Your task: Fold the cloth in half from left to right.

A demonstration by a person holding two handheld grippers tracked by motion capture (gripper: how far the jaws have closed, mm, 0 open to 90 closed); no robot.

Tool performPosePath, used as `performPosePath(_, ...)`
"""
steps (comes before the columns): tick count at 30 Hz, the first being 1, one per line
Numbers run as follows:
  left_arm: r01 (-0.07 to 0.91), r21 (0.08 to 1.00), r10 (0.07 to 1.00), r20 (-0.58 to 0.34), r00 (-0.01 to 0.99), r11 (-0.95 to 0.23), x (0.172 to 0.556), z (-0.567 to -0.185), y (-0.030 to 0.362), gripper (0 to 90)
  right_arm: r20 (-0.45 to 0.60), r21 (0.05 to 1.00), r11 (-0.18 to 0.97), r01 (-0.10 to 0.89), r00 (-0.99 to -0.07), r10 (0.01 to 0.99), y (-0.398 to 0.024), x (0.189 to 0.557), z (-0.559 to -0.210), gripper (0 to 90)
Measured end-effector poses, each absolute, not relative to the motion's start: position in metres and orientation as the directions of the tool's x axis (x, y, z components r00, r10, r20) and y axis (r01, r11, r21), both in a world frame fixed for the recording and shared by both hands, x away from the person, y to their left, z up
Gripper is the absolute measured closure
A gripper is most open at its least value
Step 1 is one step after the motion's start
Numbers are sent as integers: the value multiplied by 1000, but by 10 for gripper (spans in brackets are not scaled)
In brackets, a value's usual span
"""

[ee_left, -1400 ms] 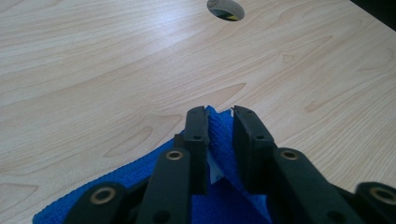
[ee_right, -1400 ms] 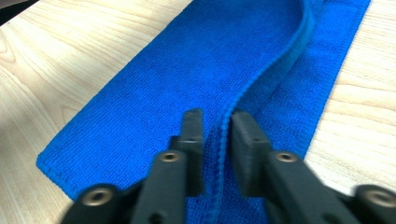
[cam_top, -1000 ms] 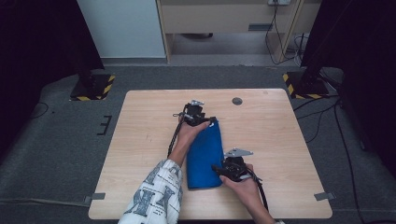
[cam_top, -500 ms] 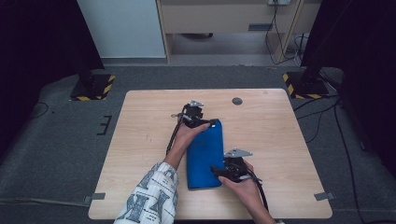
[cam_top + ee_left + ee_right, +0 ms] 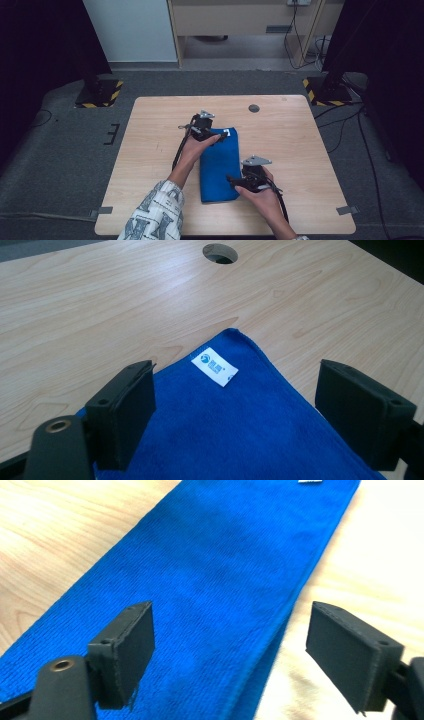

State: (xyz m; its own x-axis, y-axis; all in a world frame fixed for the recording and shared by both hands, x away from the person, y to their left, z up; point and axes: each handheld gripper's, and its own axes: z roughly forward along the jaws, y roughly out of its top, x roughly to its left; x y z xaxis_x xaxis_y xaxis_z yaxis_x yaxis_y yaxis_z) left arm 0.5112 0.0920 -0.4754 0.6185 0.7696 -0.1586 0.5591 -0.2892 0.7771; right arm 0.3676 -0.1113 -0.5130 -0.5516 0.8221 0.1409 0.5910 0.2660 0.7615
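Observation:
A blue towel [image 5: 219, 167] lies folded into a long strip on the wooden table [image 5: 150, 150]. My left gripper [image 5: 217, 135] hovers over its far end, next to the white label [image 5: 215, 366]. Its jaws [image 5: 235, 390] are open and have just been opening, with the cloth [image 5: 240, 435] flat beneath them and nothing pinched. My right gripper [image 5: 234, 181] is at the near right edge of the towel [image 5: 215, 580]. That gripper [image 5: 232, 625] is also open and has just been opening, straddling the folded edge without pressing on it.
A round cable hole [image 5: 254, 108] sits in the table's far side, also in the left gripper view [image 5: 220, 252]. Bare wood surrounds the towel on all sides. Striped stand feet [image 5: 97, 94] rest on the floor beyond the table.
Both grippers have opened and let go of the towel, which now lies flat. The left hand has drawn back slightly from the far end; the right hand has stayed put.

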Motion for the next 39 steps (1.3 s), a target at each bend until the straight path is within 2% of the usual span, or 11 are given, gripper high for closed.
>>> performPosePath(7,570,764,795,-129,592,-301,496,-471,111,123,96,781,276,560,-545,833,-116,373,-494,161)
performPosePath(14,583,751,819,-101,565,-310,489,-468,124,113,52,777,324,539,-569,821,-119,395,-481,142)
performPosePath(18,576,757,823,-90,560,-309,485,-464,127,111,-2,781,369,504,-589,808,-120,412,-471,193)
performPosePath(22,575,750,826,-71,560,-325,486,-458,130,112,-3,778,381,499,-604,797,-119,430,-461,289)
performPosePath(28,565,755,818,-68,572,-332,492,-450,133,119,-7,768,388,509,-601,799,-118,454,-449,370)
performPosePath(39,599,736,839,-77,538,-317,518,-461,142,173,7,737,390,552,-583,812,-117,512,-459,425)
